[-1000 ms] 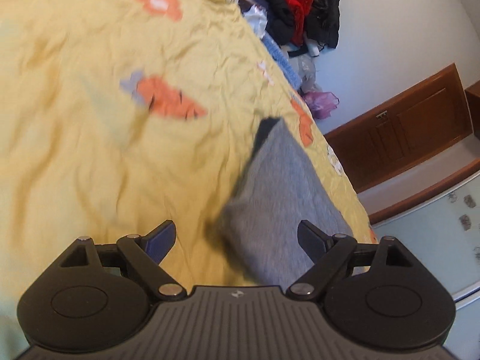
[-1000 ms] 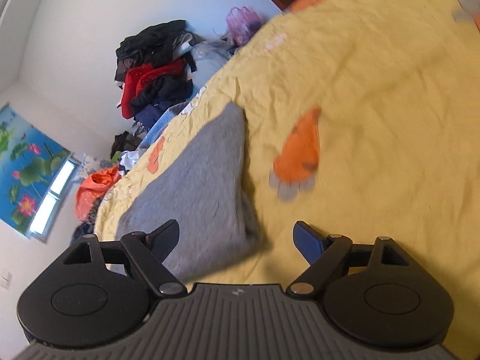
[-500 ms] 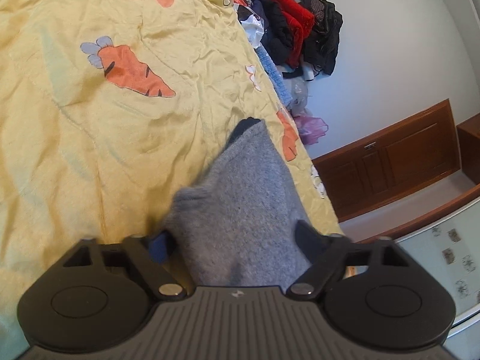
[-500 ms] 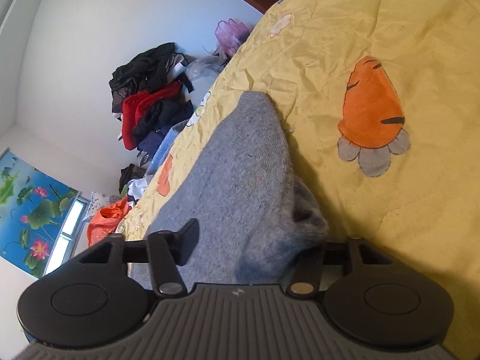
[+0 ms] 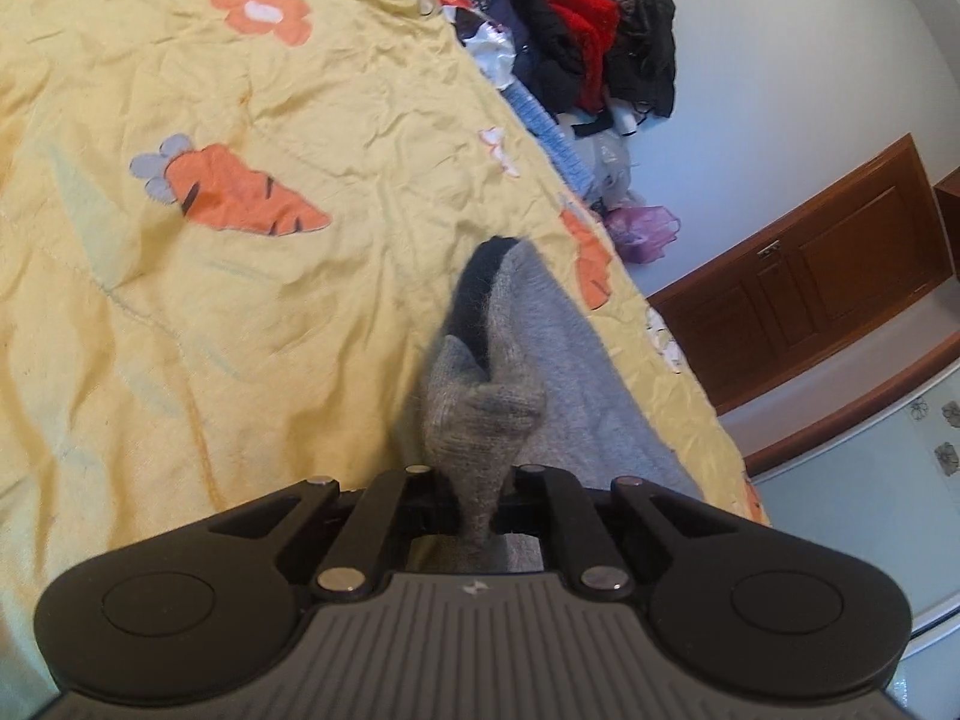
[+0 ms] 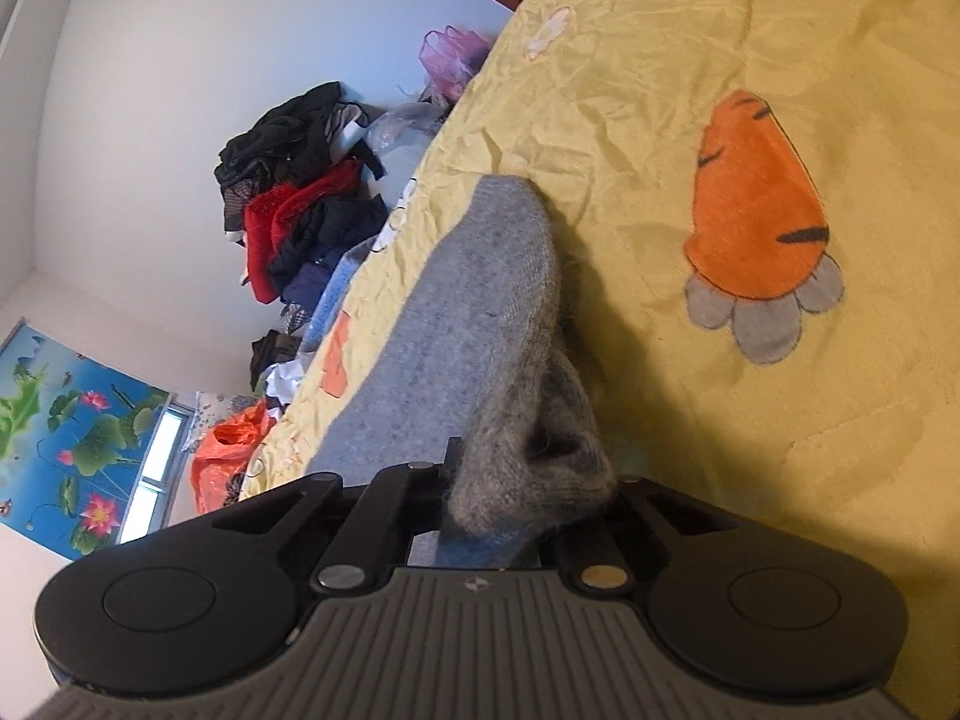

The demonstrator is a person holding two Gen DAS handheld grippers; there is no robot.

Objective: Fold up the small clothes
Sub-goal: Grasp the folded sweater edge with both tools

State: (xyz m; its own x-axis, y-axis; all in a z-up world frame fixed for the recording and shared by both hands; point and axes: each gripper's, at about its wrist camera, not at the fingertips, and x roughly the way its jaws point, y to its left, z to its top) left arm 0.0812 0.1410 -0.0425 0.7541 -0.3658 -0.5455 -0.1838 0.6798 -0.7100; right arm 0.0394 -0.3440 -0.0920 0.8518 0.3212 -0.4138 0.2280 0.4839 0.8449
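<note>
Yellow bedspread [image 5: 252, 312] fills the ground ahead of both sets of jaws; wrinkled, printed with orange carrots and flowers.

Heap of clothes [image 5: 576, 54], black, red and dark blue, stacked against the white wall far ahead of the jaws, past the bed's edge. Same heap [image 6: 306, 210] shows up and to the left in the right wrist view. Wooden cabinet [image 5: 810, 276] off to the right of the left jaws.

Bags: a purple plastic bag [image 5: 642, 228] beside the bed edge, contents unreadable; an orange plastic bag [image 6: 225, 456] left of the right jaws, contents unreadable as well.

Grey knit garment [image 5: 540, 372] lies on the bedspread, running forward from both grippers, its near end bunched and lifted.

Left gripper [image 5: 477, 498]: jaws have just been closing, now pinched tight on a fold of the garment's near edge, cloth standing up between them.

Right gripper [image 6: 516, 504]: jaws likewise just closing, now clamped on a bunched corner of the same garment [image 6: 480, 312], wool bulging over them.
</note>
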